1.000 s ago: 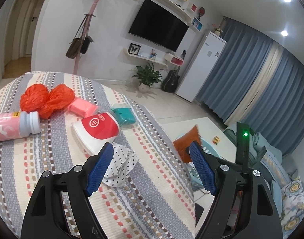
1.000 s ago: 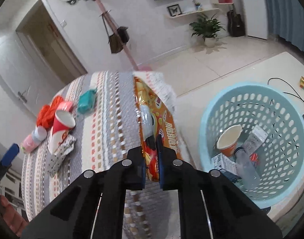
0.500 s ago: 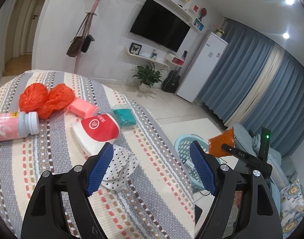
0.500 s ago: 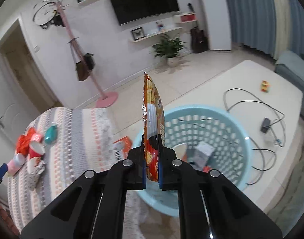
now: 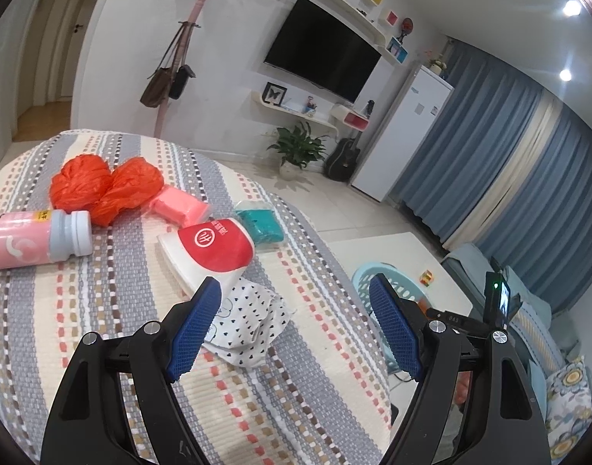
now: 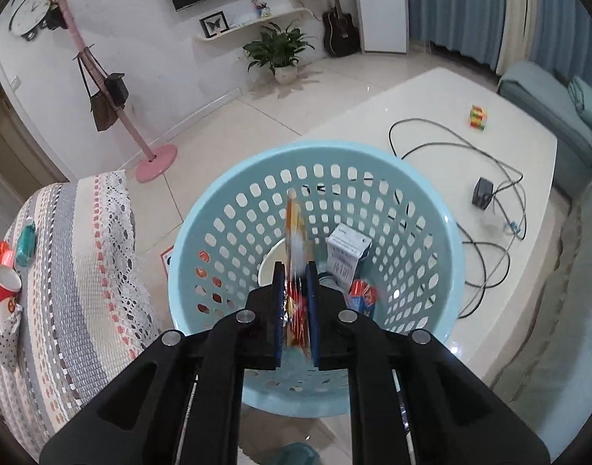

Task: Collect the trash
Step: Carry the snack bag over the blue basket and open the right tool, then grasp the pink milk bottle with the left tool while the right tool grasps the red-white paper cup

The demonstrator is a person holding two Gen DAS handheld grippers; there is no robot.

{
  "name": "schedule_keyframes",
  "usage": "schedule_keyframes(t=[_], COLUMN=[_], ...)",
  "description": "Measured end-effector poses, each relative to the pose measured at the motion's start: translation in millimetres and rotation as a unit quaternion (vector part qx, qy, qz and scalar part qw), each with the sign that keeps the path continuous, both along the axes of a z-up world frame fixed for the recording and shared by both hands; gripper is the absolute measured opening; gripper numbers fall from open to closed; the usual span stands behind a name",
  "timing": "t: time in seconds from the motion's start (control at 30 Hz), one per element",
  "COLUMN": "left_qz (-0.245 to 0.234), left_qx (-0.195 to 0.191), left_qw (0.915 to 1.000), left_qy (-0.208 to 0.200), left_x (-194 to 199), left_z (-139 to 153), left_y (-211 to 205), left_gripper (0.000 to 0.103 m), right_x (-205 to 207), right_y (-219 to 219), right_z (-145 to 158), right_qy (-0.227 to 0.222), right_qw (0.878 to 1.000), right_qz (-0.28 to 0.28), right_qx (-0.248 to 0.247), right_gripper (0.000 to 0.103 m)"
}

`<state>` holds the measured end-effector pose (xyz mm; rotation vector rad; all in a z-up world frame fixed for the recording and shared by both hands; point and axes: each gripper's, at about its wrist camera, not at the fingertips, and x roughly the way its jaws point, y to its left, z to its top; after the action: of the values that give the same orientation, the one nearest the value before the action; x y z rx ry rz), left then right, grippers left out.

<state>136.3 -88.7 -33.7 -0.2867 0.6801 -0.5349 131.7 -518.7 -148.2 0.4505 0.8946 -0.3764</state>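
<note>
Right hand-held gripper [image 6: 295, 271] over the light-blue basket [image 6: 234, 209], jaws a narrow gap apart w/ the orange snack bag [image 6: 295, 228] edge-on between them; bag blurred, can't tell whether gripped or touching the pads. Inside the basket, beside the bag: white carton [image 6: 348, 254] upright, paper cup [image 6: 271, 265], small red-blue packet [image 6: 362, 295]. Just right of the basket on the pale low worktop [image 6: 431, 89]: black cable [image 6: 486, 193] loops & a black adapter [image 6: 483, 193]; coloured cube [image 6: 477, 117] farther off. Left of the basket, striped bed cover [image 6: 75, 255] w/ lace edge.

Left hand-held gripper [image 5: 296, 310] wide open, holding nothing, above the bed cover [image 5: 83, 302]. Left of the basket [image 5: 389, 275] on that cover: dotted wrapper [image 5: 253, 323] under the left pad, red-white cup [image 5: 210, 248], teal pack [image 5: 259, 224], pink pack [image 5: 179, 207], orange plastic bags [image 5: 106, 186], pink bottle [image 5: 36, 238] lying on its side.
</note>
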Motion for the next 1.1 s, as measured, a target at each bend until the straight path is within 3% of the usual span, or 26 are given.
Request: schedule_keyframes(t=[0.13,0.2,0.23,0.63,0.9,1.1], left_qz=[0.000,-0.001,-0.002,0.002,0.044,0.103], left_qx=[-0.002,-0.004,-0.004,-0.013,-0.023,-0.017], left_qw=[1.0000,1.0000,1.0000,0.9998,0.9986,0.9943], left_qy=[-0.005,-0.005,-0.006,-0.018,-0.020,-0.021], left_x=[-2.3,-3.7,-4.5,-15.0,-12.0,-5.9], left_z=[1.3,1.7,2.0,9.3,13.2,18.1], left_y=[1.1,1.8,1.8,15.7,58.6,112.2], left_gripper=[0.077,0.077,0.077,0.077,0.077,0.077], right_x=[-7.7,-13.1,-14.7,-23.7,-5.2,14.9], right_y=[-7.2,-11.1,-10.3,17.8,97.5,178.1], right_z=[3.6,7.0,11.1,46.2,86.3,107.4], right_qy=[-0.007,-0.012,-0.015,-0.055,-0.089,-0.118], right_qw=[1.000,1.000,1.000,0.998,0.990,0.972], right_qz=[-0.013,-0.021,-0.024,0.008,0.103,0.197], right_qx=[0.005,0.000,-0.003,-0.017,-0.040,-0.046], right_gripper=[0.027,0.055,0.058,0.059,0.064,0.072])
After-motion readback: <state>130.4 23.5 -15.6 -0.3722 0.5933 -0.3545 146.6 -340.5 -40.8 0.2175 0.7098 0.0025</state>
